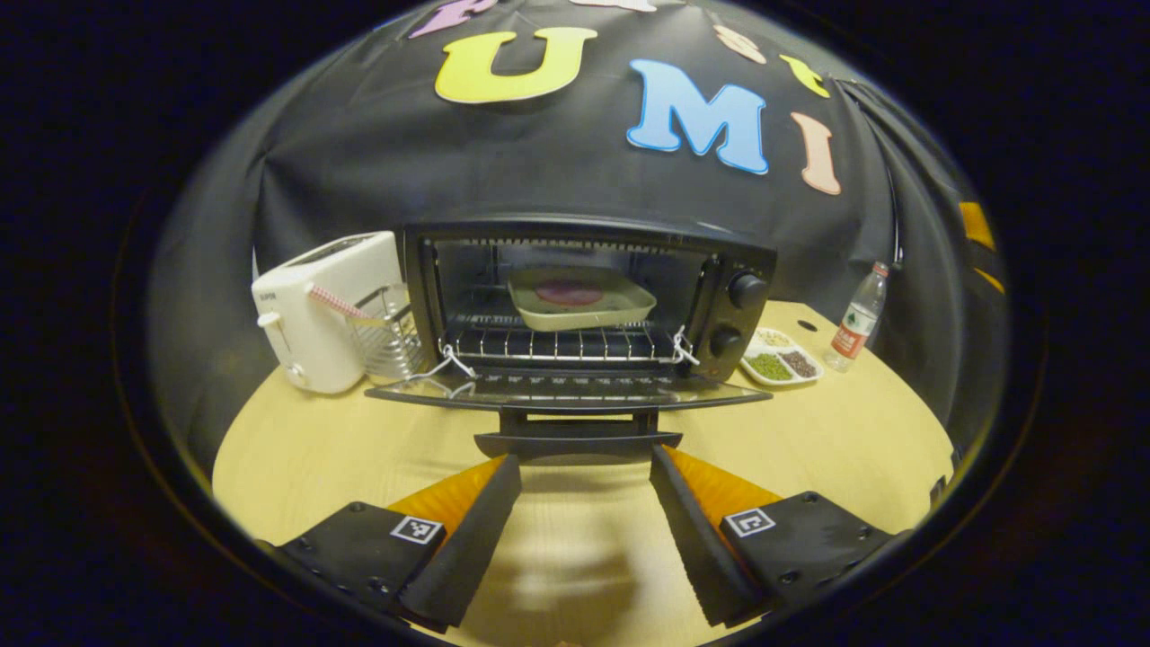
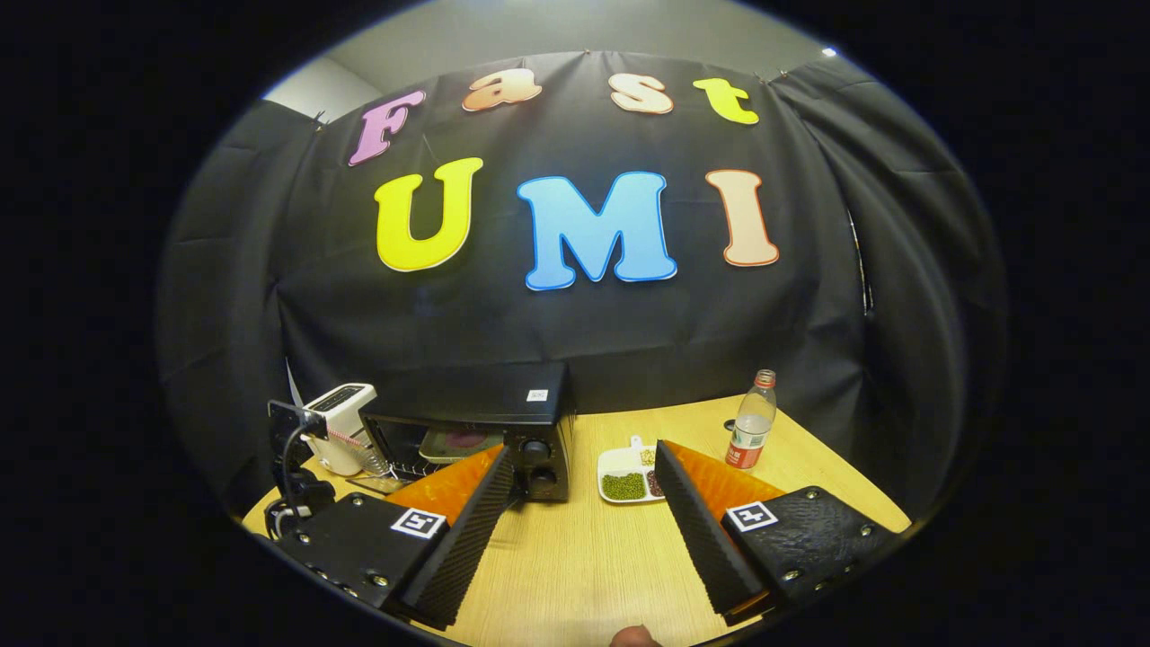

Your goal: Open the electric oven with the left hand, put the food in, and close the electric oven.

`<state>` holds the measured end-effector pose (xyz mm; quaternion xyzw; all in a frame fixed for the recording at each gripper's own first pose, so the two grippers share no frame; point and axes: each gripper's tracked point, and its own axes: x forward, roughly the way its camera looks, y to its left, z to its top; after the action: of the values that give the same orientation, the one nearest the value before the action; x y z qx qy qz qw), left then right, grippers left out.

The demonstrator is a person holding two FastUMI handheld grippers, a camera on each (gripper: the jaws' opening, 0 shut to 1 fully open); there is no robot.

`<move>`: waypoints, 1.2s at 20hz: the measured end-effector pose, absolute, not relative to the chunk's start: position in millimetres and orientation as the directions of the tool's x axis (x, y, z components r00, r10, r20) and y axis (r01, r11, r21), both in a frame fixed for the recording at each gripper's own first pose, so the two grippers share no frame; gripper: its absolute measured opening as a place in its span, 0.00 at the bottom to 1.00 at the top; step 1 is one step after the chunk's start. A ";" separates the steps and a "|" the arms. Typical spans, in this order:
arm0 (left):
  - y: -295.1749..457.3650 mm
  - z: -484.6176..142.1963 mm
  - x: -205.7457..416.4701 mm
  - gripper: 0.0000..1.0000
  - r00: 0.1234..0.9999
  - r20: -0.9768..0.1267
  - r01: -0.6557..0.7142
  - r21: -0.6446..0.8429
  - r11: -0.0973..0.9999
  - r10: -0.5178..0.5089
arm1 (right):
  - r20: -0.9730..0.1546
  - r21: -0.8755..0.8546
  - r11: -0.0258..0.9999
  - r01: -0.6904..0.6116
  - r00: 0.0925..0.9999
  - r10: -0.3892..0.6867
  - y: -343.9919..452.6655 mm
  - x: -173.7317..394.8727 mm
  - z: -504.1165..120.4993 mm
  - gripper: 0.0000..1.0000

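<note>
Wooden table (image 1: 835, 440) bears the open oven (image 1: 584, 305), food tray (image 1: 579, 301) inside, just beyond the wide-open, empty left gripper (image 1: 584, 467)

Black boxy metal electric oven (image 1: 588, 296), chrome wire rack; cream rectangular baking tray (image 1: 582, 305) with purple-pink round food (image 1: 569, 292) on it. White plastic toaster (image 1: 319, 310), red-white checked stick (image 1: 337, 303) beside it. Pale wood-grain tabletop (image 1: 809, 431). White divided dish (image 1: 780, 364): green and dark brown beans. Clear plastic bottle (image 2: 751, 431), red label and cap. Left gripper (image 1: 586, 472): black ribbed fingers, orange sides, black-white square markers.
</note>
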<state>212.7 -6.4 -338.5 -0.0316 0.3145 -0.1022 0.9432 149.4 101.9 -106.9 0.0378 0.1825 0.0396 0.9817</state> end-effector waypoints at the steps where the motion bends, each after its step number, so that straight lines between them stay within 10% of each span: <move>1: -6.0 -330.7 216.1 1.00 0.797 -0.566 0.182 -0.110 0.977 -0.212 | -0.356 0.089 0.994 -0.066 0.930 0.094 104.5 151.4 -106.7 0.98; 14: -7.4 -242.3 276.5 1.00 0.930 -0.295 0.220 -0.029 0.975 -0.219 | -0.333 0.092 0.995 -0.049 0.940 0.077 104.2 145.8 -105.2 0.98; 24: -51.2 -94.1 156.6 1.00 0.980 -0.096 0.168 -0.066 0.984 -0.174 | -0.209 0.059 0.991 -0.117 0.970 0.127 43.0 91.2 -57.4 0.98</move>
<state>156.6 -51.2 -94.1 -0.0286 0.0507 -0.0860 0.9946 91.2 43.0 -57.4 0.0231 0.1066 0.0614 0.9921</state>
